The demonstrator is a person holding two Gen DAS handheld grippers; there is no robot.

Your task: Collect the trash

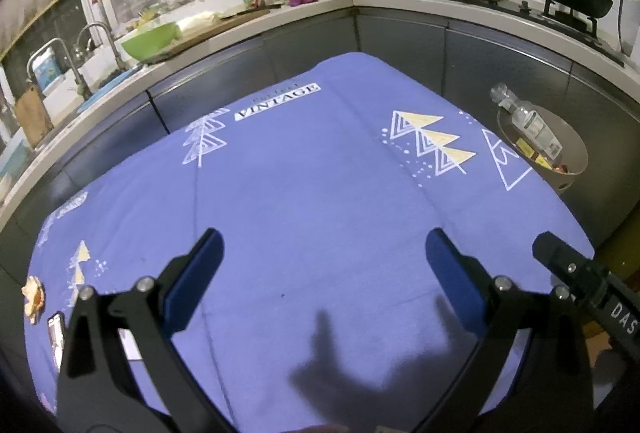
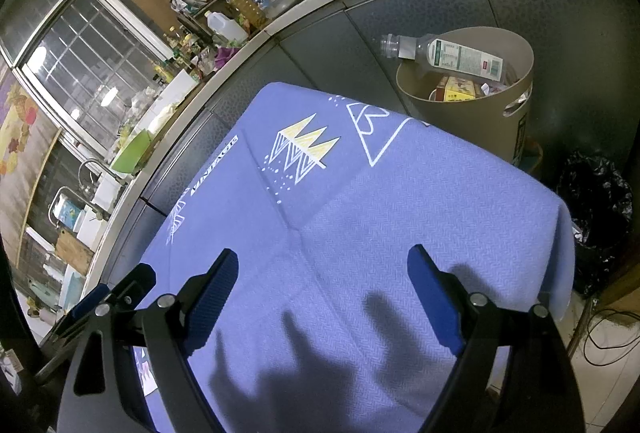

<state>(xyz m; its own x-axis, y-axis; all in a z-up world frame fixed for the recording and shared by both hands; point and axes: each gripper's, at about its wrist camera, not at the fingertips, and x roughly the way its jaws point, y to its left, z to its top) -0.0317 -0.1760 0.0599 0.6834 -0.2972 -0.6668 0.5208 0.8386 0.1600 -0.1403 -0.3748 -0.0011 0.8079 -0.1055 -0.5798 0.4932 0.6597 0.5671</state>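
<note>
A tan round bin (image 2: pixel 472 113) stands beyond the far right corner of the blue-clothed counter (image 2: pixel 400 213), ahead and right of the right tongs (image 2: pixel 324 297). A clear plastic bottle (image 2: pixel 452 55) lies tilted across its rim, neck jutting out left, over yellow cartons (image 2: pixel 460 89). Crumpled scraps (image 1: pixel 34 299) lie at the counter's edge, left of the left tongs (image 1: pixel 324 273).
</note>
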